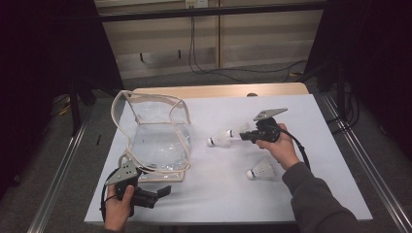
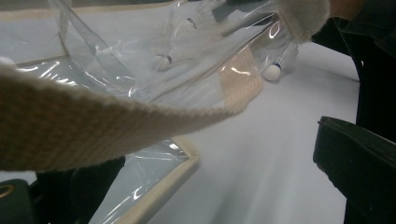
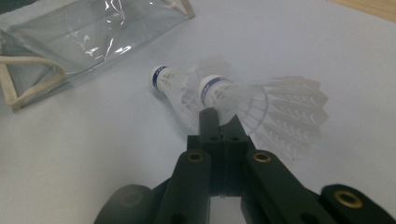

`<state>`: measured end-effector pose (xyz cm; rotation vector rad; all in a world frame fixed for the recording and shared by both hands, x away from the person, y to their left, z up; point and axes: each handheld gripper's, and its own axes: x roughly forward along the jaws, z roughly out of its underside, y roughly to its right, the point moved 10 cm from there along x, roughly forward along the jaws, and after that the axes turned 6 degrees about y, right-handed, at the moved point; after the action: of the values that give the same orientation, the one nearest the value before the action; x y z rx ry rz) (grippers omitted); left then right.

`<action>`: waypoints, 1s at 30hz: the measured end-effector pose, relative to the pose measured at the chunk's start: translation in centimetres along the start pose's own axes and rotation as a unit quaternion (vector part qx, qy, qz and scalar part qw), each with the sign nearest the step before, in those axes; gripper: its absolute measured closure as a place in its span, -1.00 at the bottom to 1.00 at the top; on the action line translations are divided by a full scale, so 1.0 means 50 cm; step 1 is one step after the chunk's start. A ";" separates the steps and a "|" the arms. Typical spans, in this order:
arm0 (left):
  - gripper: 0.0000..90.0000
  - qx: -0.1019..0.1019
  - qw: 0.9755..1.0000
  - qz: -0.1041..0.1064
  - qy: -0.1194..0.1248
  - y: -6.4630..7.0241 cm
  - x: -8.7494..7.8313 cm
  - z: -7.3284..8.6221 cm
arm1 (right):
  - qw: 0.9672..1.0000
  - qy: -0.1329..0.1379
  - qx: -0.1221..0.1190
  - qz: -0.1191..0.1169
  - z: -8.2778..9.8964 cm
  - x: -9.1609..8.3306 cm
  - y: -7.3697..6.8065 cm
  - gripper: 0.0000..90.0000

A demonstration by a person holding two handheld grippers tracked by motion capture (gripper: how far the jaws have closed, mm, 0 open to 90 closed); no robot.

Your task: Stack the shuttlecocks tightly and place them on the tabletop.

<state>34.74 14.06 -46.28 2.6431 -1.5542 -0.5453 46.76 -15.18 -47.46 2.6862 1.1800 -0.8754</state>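
A clear plastic bag (image 1: 155,141) with cream trim stands open at the table's left. My left gripper (image 1: 163,192) lies at its near corner, jaws wide apart and pointing right. In the left gripper view (image 2: 215,182) the bag's cream strap (image 2: 93,126) crosses just above the left jaw. My right gripper (image 1: 244,136) is shut on the feather skirt of a white shuttlecock (image 3: 261,102) at mid table; its jaws (image 3: 212,116) meet just behind the cork. A second shuttlecock (image 1: 219,140) lies against it on the bag side. A third (image 1: 260,171) lies near the right forearm.
The white table sheet (image 1: 218,194) has free room in front and at the far right. Metal rails run along both sides of the table, and cables hang at the back wall.
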 end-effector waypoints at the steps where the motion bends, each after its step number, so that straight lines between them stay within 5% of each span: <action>1: -0.95 0.000 1.000 0.000 0.000 0.000 0.000 0.000 | 1.000 0.001 0.001 0.000 -0.001 0.000 0.000 1.00; 30: -0.96 -0.004 1.000 0.002 0.002 0.000 0.000 -0.001 | 1.000 -0.005 -0.005 -0.006 0.004 0.012 -0.008 1.00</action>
<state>34.74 14.03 -46.23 2.6326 -1.5532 -0.5449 46.68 -14.56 -47.87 2.6666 1.1974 -0.8802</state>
